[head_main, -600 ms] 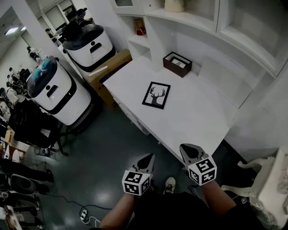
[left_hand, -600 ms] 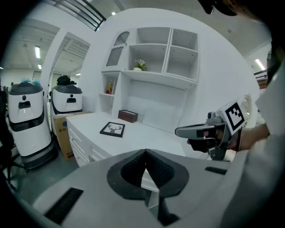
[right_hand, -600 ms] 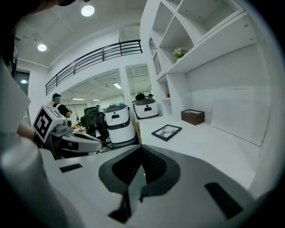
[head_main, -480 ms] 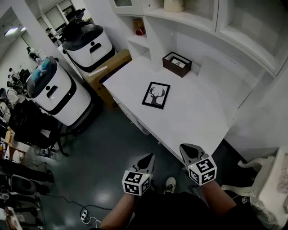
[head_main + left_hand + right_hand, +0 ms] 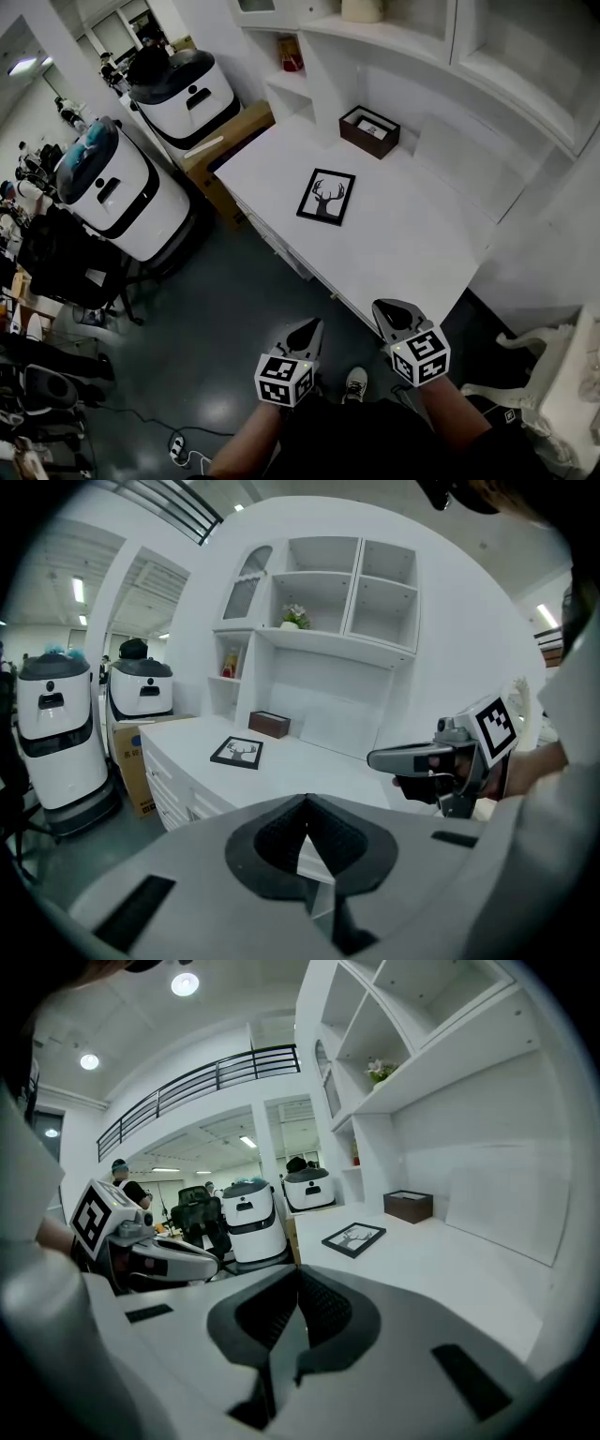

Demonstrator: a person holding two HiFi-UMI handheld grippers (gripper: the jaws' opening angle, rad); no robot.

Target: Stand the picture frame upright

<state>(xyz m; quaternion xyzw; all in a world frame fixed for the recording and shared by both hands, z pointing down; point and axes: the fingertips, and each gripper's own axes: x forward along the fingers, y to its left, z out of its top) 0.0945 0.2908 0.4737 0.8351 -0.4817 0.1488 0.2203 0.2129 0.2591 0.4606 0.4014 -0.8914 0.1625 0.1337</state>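
Scarcely changed: left gripper [image 5: 305, 329] and right gripper [image 5: 393, 312] stay pressed together, empty; picture frame [image 5: 325, 198] lies flat.

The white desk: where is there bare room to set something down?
Most room is the bare desk stretch between the flat picture frame and the near edge. A smaller patch lies left of the frame. It is tightest at the back, by the brown box.

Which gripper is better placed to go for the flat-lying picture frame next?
Right, marginally. The right gripper sits at the desk edge facing the picture frame; the left gripper hangs over the floor. Both are shut, empty and well short of it.
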